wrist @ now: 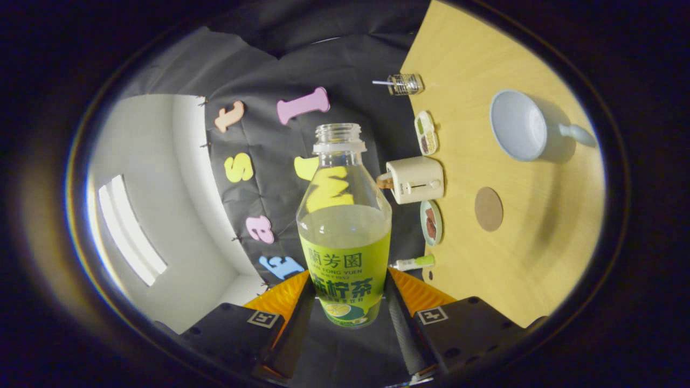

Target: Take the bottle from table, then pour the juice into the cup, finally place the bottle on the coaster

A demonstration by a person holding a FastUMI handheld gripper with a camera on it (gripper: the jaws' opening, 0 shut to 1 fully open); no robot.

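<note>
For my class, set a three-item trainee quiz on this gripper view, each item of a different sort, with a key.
1. True or false: the bottle has its cap on.
2. What is the claw doing? A) hanging open B) shut on the bottle C) holding the cup
3. Fill in: the round brown coaster lies on the ____.

Key: 1 false, its neck is open; 2 B, both fingers press the bottle's sides; 3 table.
</note>
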